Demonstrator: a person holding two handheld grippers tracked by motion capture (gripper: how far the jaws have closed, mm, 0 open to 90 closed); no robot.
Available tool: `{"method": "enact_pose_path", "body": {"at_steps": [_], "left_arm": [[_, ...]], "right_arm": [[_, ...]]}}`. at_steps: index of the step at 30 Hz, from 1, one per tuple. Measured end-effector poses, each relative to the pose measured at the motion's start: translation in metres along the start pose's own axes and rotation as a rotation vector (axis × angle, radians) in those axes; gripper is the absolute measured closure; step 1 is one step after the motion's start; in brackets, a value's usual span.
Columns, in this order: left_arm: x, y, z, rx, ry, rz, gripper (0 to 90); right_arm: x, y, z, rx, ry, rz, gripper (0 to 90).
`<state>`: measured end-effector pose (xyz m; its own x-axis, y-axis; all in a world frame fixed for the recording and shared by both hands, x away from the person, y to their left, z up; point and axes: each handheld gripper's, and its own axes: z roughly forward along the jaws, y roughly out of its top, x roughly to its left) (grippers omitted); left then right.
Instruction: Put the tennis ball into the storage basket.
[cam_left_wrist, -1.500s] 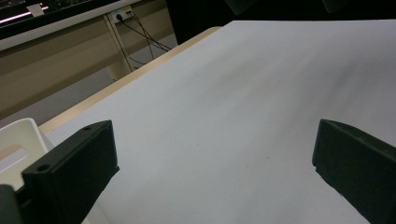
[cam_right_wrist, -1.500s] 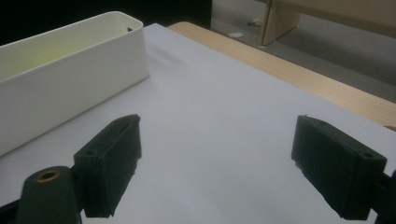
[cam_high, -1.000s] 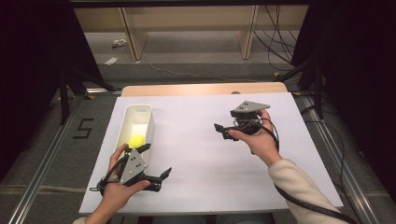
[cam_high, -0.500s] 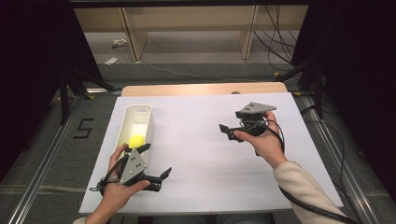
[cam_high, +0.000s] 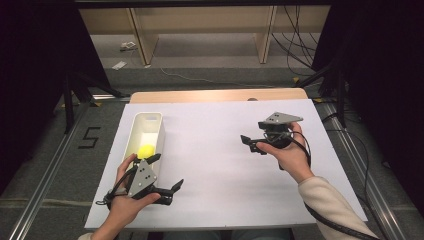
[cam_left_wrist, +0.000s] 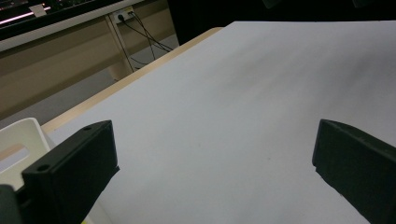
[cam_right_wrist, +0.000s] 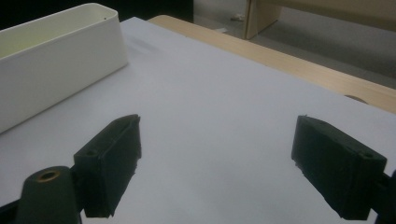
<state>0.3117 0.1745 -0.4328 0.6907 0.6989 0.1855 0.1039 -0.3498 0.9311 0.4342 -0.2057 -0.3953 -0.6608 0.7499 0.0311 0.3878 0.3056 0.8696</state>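
The yellow ball (cam_high: 145, 150) lies inside the white bin (cam_high: 159, 131), toward the end nearest the person. Just beside that end, the left claw (cam_high: 172, 189) hovers with jaws spread and empty over the white worktop (cam_high: 215, 170). Well apart from the bin, across the worktop, the right claw (cam_high: 249, 144) points toward it, also spread, gripping nothing.

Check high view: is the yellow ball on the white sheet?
No, the yellow ball lies inside the white bin, at its near end.
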Motion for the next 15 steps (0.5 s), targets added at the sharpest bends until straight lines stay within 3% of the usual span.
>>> {"method": "enact_pose_path", "body": {"at_steps": [15], "left_arm": [[0.000,0.000,0.000,-0.001,0.002,-0.001,0.0]], "right_arm": [[-0.010,-0.012,-0.013,0.005,-0.023,0.023,16.7]]}}
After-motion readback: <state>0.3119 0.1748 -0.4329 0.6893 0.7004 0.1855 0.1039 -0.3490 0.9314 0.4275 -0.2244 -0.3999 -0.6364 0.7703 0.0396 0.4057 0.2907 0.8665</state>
